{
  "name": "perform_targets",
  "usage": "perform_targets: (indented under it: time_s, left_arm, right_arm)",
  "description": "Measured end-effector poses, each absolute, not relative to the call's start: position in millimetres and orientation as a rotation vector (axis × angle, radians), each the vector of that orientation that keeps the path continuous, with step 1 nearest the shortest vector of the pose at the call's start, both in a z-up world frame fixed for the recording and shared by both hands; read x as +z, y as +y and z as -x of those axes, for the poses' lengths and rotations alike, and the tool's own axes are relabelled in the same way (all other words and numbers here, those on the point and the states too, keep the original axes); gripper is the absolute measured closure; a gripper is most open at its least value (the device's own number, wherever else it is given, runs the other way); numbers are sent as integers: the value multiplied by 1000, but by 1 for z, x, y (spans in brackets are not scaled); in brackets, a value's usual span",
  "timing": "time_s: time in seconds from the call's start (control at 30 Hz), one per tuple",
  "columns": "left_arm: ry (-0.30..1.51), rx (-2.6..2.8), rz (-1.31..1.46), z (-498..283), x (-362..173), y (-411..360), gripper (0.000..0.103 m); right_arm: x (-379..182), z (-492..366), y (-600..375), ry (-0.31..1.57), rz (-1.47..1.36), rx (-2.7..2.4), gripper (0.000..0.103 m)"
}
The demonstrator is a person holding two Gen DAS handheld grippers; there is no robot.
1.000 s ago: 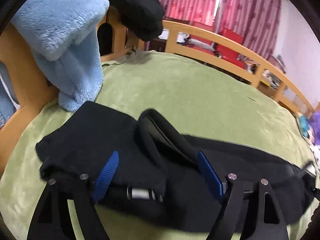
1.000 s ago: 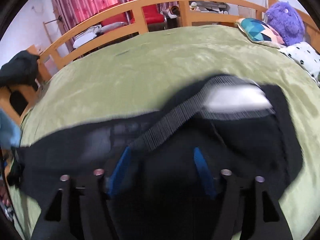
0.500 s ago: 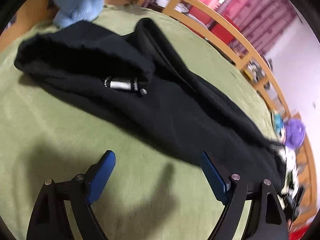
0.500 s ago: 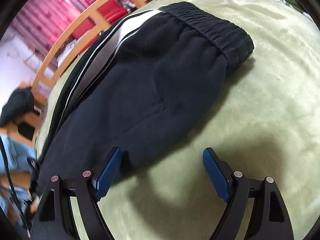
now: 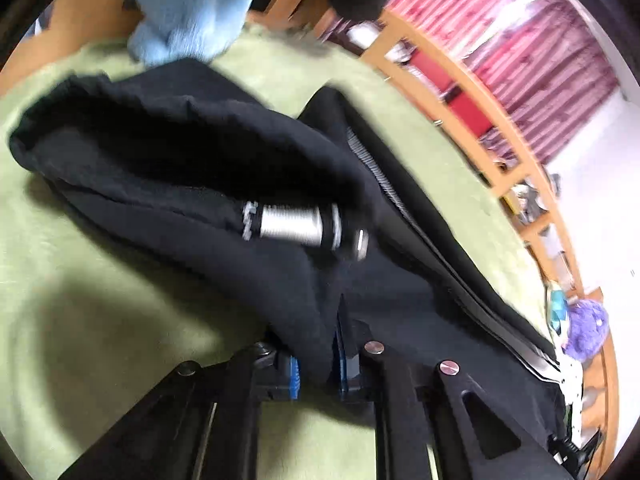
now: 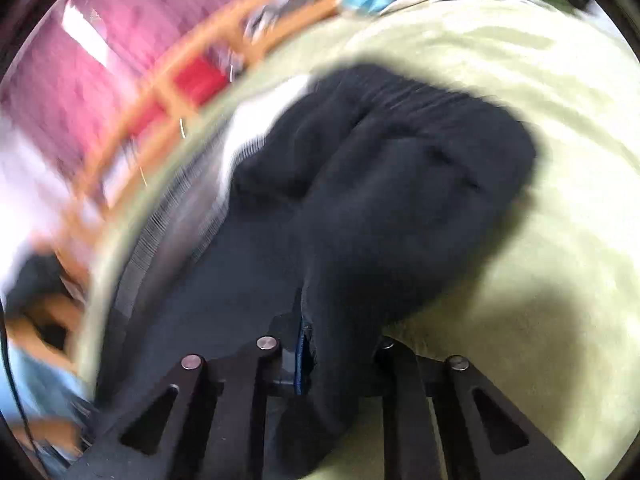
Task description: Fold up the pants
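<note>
The black pants [image 5: 208, 184] lie on a bed with a green blanket [image 5: 80, 320]. They stretch long across it, from the cuff end near the blue fluffy cloth [image 5: 192, 4] to the waist end near the purple plush toy [image 5: 586, 330].

The left hand-held gripper [image 5: 316, 364] is pinched tight on a fold of the pants. Black cloth is squeezed between its two blue fingers [image 5: 294, 376]. A grey and white band [image 5: 292, 226] on the pants shows just past the fold.

The right hand-held gripper [image 6: 320, 360] is also pinched tight on the pants [image 6: 380, 184]. Only one blue finger edge [image 6: 300, 356] peeks out; the other is hidden under the cloth. The waistband [image 6: 432, 92] sits at the far end of the bunched black cloth. A white stripe [image 6: 256, 128] runs along one side of the pants.

Both grippers reach in low over the blanket [image 6: 540, 220], tilted to one side. A wooden bed rail [image 5: 472, 92] curves behind the bed, with pink curtains [image 5: 520, 40] past it. The right view is very blurry.
</note>
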State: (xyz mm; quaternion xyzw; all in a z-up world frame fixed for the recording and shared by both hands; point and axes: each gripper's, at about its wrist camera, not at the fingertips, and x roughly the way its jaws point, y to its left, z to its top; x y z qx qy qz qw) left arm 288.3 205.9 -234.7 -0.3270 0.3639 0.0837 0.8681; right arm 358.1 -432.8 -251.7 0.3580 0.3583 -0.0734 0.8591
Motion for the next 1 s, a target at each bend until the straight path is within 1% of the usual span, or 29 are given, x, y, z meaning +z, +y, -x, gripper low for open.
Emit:
perform_targets:
  time_s: [0.07,0.27,0.4,0.53,0.63,0.7,0.73,0.77,0.8,0.83,0.87,0.93,1.0]
  left_arm:
    - [768,167,659,-267,-224,200,91]
    - [825,101,646,-166,-210,167,92]
    - [888,19,654,-88,-217,122,92]
    - [949,-19,610,-35,-225,86,90]
    - [978,-29,559,-25,-224,86,86]
    - [1033,-54,532,-21,-216,95,86]
    - [1025,-71,510,-14,-207,99,86]
    - [1009,-82,483,-10,-199,102,80]
    - [991,-81,448,-4,-191,105,73]
    - [965,-60,403,2,-182,109,54]
    - [924,-28,362,2,-173,115,40]
    - [862,2,315,6,-163,122,38]
    - [863,-5,286,-6,-161,126,38]
  right_arm:
    - [-235,-342,-435,736,-732,-126,93]
    - [-198,-259,-456,767,-614,-133,94]
    - [-193,-184,-511,793,-597,-177,94]
    - [-202,-114,-569,839,-544,-240,92]
    - [-221,-86,-588,932,-568,-233,87]
    - [-226,-77,-587,975,-572,-237,70]
    - [-224,-72,-585,972,-555,-261,59]
    - [-221,-66,-582,958,-528,-282,50]
    - [-216,-59,-577,940,-499,-294,47]
    - [-211,-50,-574,928,-474,-302,47]
    - [-207,-43,-570,919,-462,-301,47]
    - [-200,-30,-562,903,-462,-293,47]
    - [-194,-21,-554,888,-486,-294,47]
